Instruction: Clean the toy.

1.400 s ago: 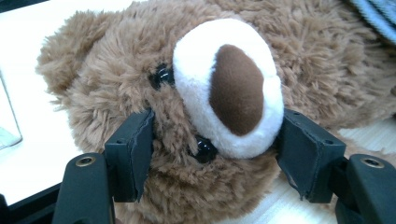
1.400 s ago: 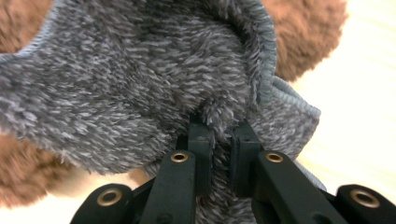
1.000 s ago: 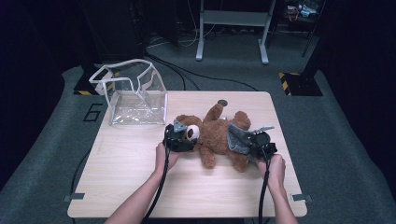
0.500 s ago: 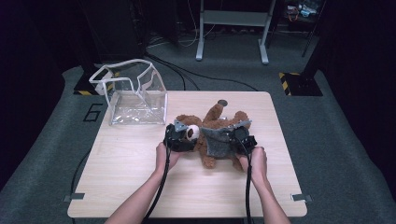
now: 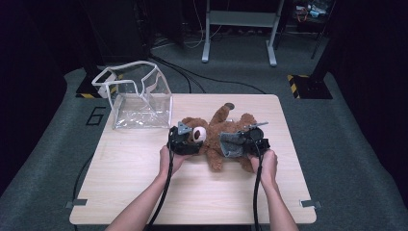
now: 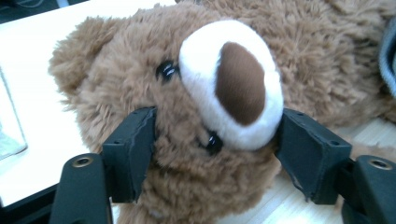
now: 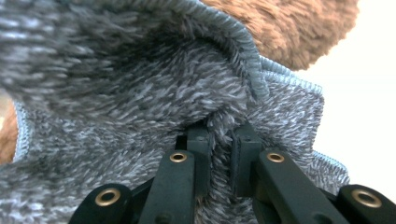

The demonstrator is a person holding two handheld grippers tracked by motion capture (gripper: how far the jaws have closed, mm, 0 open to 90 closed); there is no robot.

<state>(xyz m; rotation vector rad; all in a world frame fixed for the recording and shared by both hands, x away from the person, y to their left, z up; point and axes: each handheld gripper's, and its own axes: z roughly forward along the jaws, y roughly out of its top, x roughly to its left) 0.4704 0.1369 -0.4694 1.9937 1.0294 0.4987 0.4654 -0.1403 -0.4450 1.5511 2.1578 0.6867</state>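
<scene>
A brown teddy bear lies on its back in the middle of the wooden table. My left gripper is shut on the bear's head. In the left gripper view its pads press the fur on either side of the white muzzle; the jaws have just eased open slightly with the head still between them. My right gripper is at the bear's belly, shut on a grey fleece cloth. In the right gripper view a fold of the grey fleece cloth is pinched between the jaws.
A clear plastic bag with white-trimmed edges stands open at the table's back left corner. The near half of the table is bare wood. Stand legs and cables are on the dark floor beyond the far edge.
My right gripper has moved left with the grey cloth, from beside the bear's right side to over its belly. The left gripper has stayed at the head.
</scene>
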